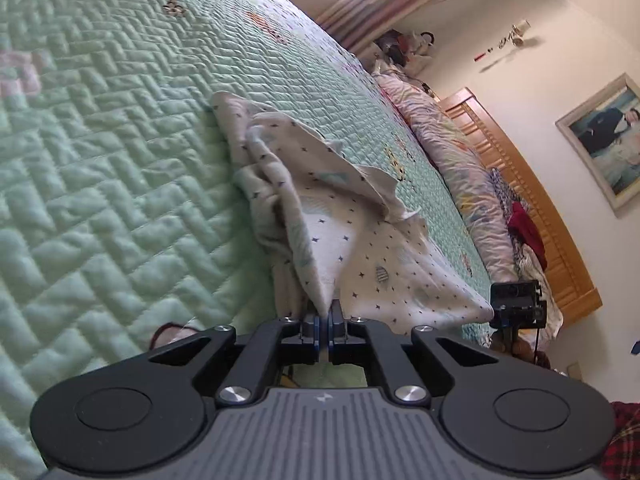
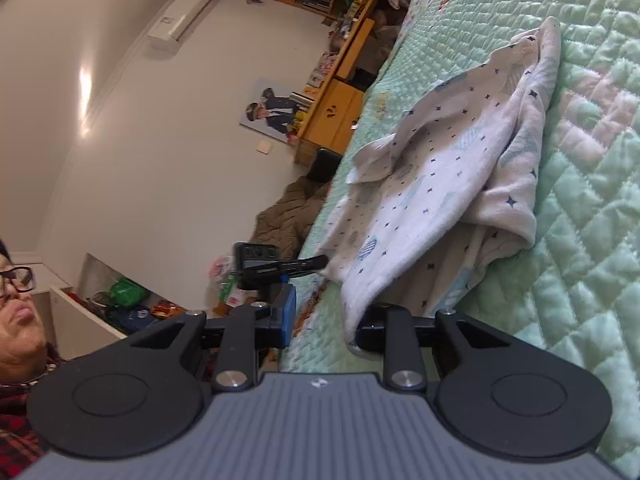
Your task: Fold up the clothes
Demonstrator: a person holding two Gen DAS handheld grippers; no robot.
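Observation:
A white garment with small dark stars lies crumpled on a green quilted bedspread. My left gripper is shut on a fold of its near edge, and the cloth rises taut from the pads. In the right wrist view the garment stretches across the bedspread, and the left gripper pinches its far corner. My right gripper has its jaws partly apart. The garment's hem drapes over the right finger, and the blue pad stands clear of it. The right gripper also shows at the garment's right corner.
Pillows and a bunched duvet lie along a wooden headboard. Past the bed's edge are a wooden desk and shelves, a brown quilted heap on the floor and bags. A person in red plaid is at the left.

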